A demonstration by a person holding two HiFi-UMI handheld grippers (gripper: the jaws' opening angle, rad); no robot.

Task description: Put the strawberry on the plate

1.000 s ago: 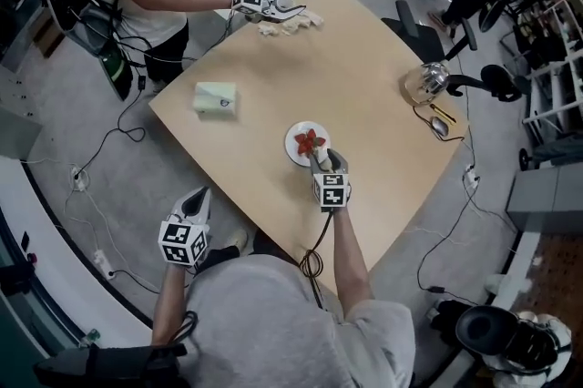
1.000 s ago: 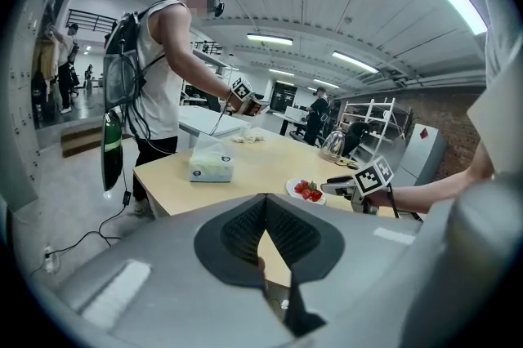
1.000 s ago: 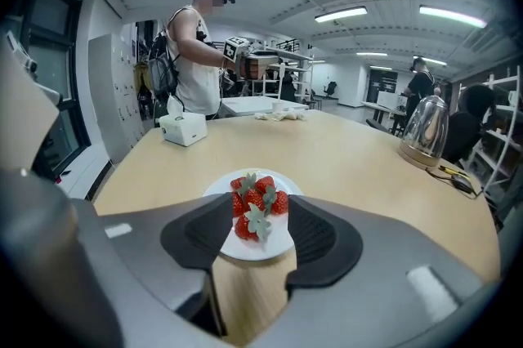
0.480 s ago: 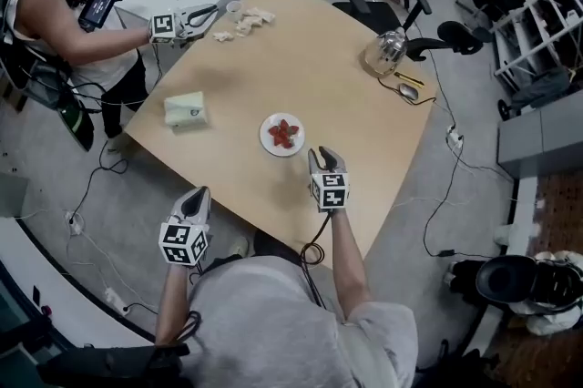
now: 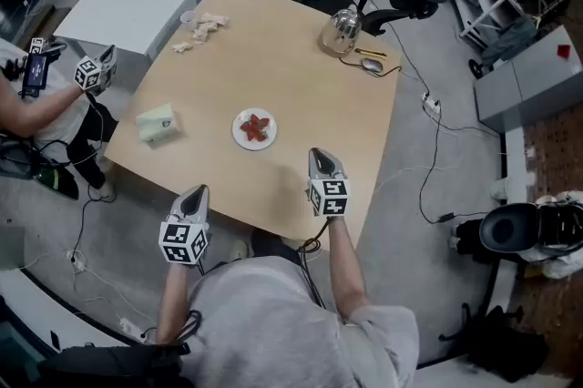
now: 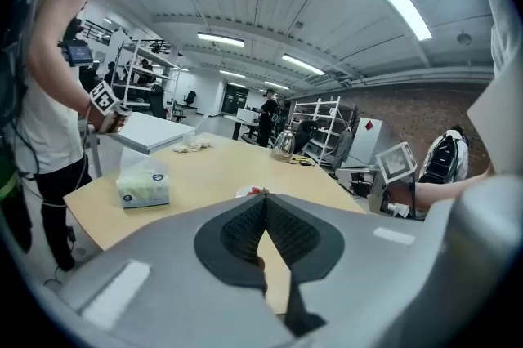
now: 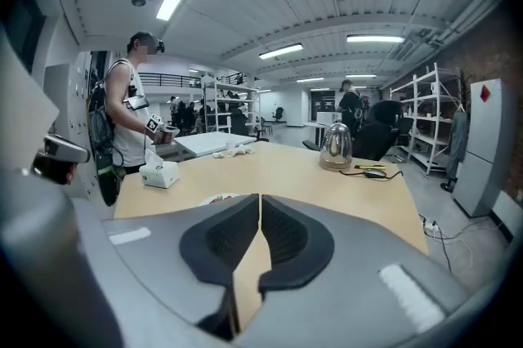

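A red strawberry (image 5: 256,127) lies on a small white plate (image 5: 240,137) near the middle of the tan table (image 5: 301,95). My right gripper (image 5: 321,156) hovers over the table's near edge, a hand's length to the right of the plate and short of it. Its jaws are closing, almost touching, with nothing between them. In the right gripper view (image 7: 260,196) the plate (image 7: 214,198) peeks over the left jaw. My left gripper (image 5: 195,196) is held off the table's near-left edge, shut and empty. In the left gripper view (image 6: 263,196) the strawberry (image 6: 254,191) shows just above the jaw tips.
A green tissue box (image 5: 156,123) sits left of the plate. Crumpled paper (image 5: 201,28) lies at the far left corner; a glass kettle (image 5: 341,31) and a mouse (image 5: 370,65) stand at the far right. Another person's gripper (image 5: 95,71) is off the table's left side.
My right gripper drew back from the plate toward the near edge and its jaws came together; the strawberry stayed on the plate. The other person's gripper left the table.
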